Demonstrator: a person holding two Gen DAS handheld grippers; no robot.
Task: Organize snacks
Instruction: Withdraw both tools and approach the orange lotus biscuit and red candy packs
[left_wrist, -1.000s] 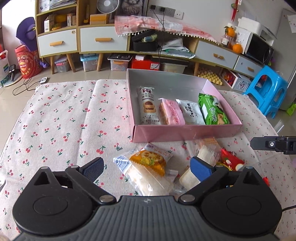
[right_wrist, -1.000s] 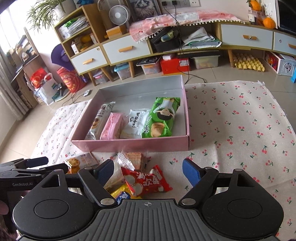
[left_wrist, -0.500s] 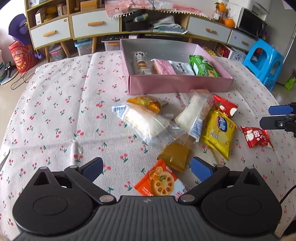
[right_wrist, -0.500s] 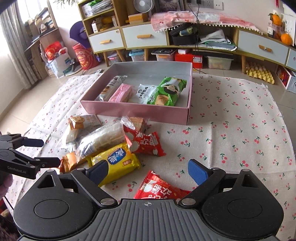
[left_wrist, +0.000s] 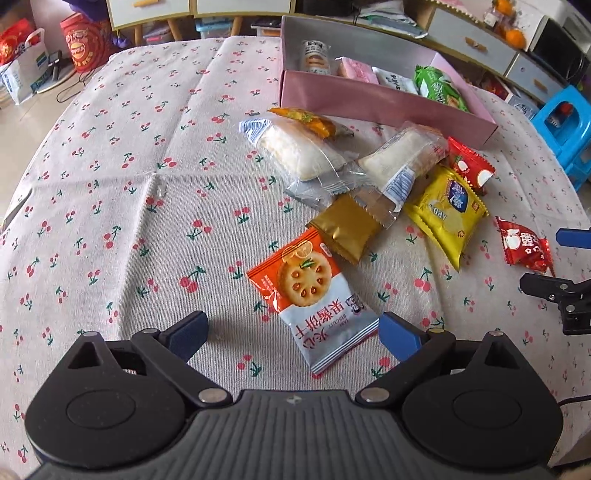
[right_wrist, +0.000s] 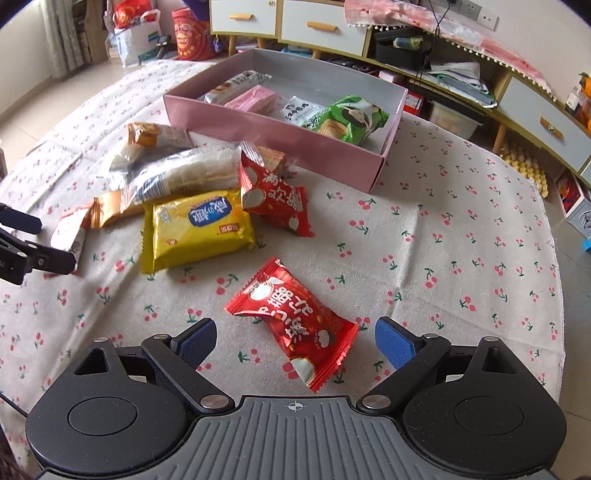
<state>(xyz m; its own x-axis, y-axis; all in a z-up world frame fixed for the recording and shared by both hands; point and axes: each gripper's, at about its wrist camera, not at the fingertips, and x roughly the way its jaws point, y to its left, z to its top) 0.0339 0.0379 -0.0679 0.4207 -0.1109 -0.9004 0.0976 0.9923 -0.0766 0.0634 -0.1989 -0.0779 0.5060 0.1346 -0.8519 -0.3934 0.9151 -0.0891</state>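
A cherry-print cloth (left_wrist: 122, 177) covers the table under both my grippers, with wide bare stretches to the left of the snack pile in my left view and to the right of it in my right view; its far right edge drops off toward the floor.

The pink box (right_wrist: 273, 127) sits at the far side, open-topped, holding four packets in a row, the green one (right_wrist: 347, 118) nearest its right wall; the back half of the box is bare.

In front of the box lie the loose snacks, overlapping one another: two clear-wrapped cakes (left_wrist: 295, 155), a yellow packet (right_wrist: 199, 229) with a blue oval label in Chinese characters, a gold sachet (left_wrist: 343, 229) and a red packet (right_wrist: 277, 199).

Two packets lie apart from that heap. The orange-and-white biscuit packet (left_wrist: 310, 299), printed "JAM BISCUIT" beside red Chinese characters, lies between my left gripper (left_wrist: 291, 332) jaws, which stand wide open, its lower corner just beside the right pad. A second red packet (right_wrist: 295, 325) with white Chinese lettering lies between my right gripper (right_wrist: 295, 339) jaws, which have just been opening and now stand wide, neither pad pressing on it.
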